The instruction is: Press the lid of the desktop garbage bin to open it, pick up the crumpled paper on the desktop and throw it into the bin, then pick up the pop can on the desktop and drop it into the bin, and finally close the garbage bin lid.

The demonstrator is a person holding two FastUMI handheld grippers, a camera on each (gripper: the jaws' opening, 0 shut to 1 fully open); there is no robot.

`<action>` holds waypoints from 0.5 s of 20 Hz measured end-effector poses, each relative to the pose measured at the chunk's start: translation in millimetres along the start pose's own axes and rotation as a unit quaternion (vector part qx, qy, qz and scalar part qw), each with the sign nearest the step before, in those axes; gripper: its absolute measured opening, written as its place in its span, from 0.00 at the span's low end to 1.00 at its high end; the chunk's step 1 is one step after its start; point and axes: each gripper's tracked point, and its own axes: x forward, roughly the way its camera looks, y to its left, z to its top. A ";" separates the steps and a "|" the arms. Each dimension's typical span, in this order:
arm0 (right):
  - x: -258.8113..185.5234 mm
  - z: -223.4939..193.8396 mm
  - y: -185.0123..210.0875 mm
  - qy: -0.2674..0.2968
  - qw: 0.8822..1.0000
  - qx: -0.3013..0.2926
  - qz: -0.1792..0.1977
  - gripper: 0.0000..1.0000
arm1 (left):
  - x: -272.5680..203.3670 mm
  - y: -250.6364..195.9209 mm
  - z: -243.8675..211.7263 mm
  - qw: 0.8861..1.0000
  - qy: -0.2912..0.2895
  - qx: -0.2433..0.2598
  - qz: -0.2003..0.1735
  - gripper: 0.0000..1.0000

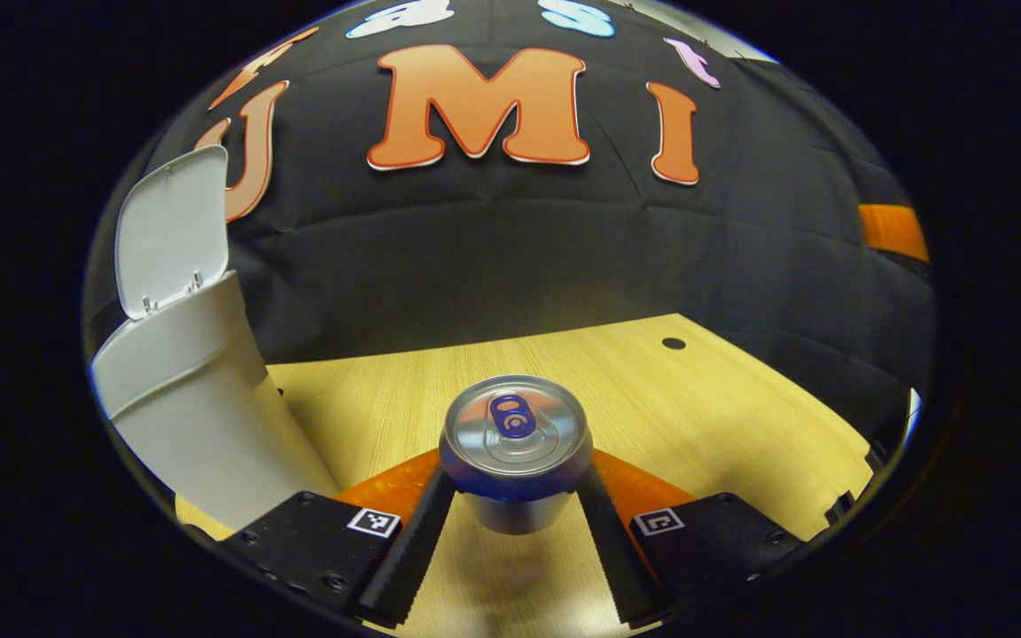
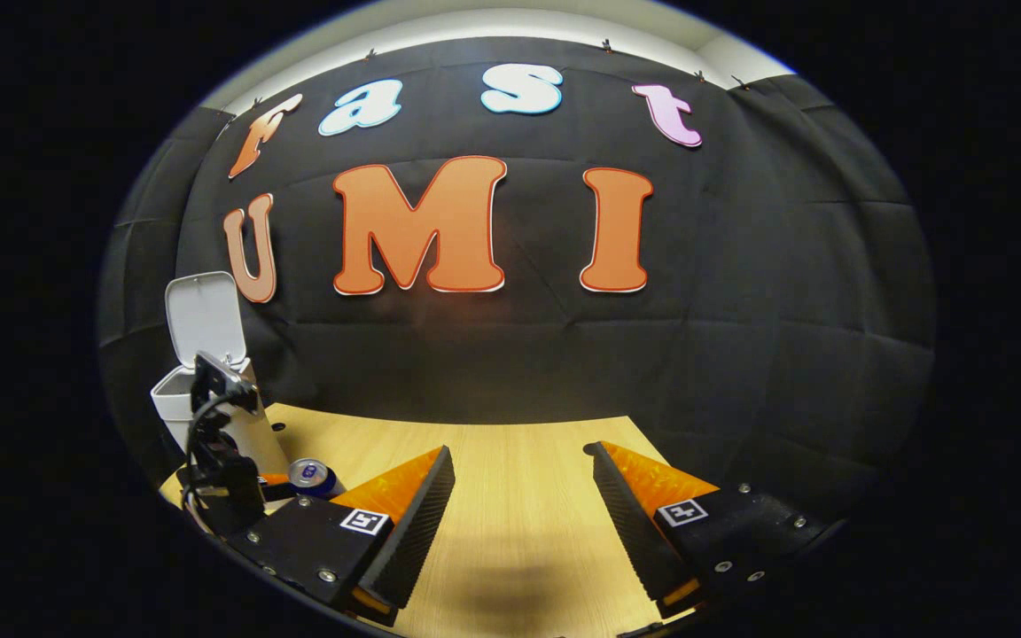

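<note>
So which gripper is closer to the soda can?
Left. The left gripper has the soda can between its fingers, gripping it. The right gripper hangs open, off to the can's side.

The left gripper has both fingers pressed against the sides of the pop can, holding it upright above the table. The right gripper hovers with its fingers spread wide apart, nothing between them, pointing level toward the back wall.
</note>
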 end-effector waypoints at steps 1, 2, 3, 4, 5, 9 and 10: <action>2.7 1.5 2.9 -0.003 1.000 0.001 0.003 0.94 | -9.9 0.5 11.8 1.000 -0.013 -0.006 0.002 0.80; 4.1 2.1 3.9 -0.005 1.000 0.001 0.004 0.94 | -17.0 2.8 25.0 0.999 -0.031 -0.010 0.005 0.80; 5.5 2.5 5.7 -0.005 1.000 0.002 0.007 0.94 | -26.4 5.4 33.2 0.999 -0.037 -0.013 0.007 0.79; 6.6 2.7 7.6 -0.006 1.000 0.002 0.009 0.94 | -35.8 9.0 42.6 0.999 -0.041 -0.021 0.011 0.79; 8.7 3.7 10.5 -0.007 1.000 0.002 0.011 0.94 | -46.4 11.4 50.3 0.999 -0.045 -0.028 0.014 0.79; 15.1 6.6 21.2 -0.011 1.000 0.006 0.020 0.94 | -81.4 25.1 85.7 0.996 -0.073 -0.033 0.026 0.78; 15.9 7.1 24.5 -0.012 1.000 0.005 0.023 0.94 | -89.4 29.8 93.9 0.996 -0.080 -0.031 0.031 0.79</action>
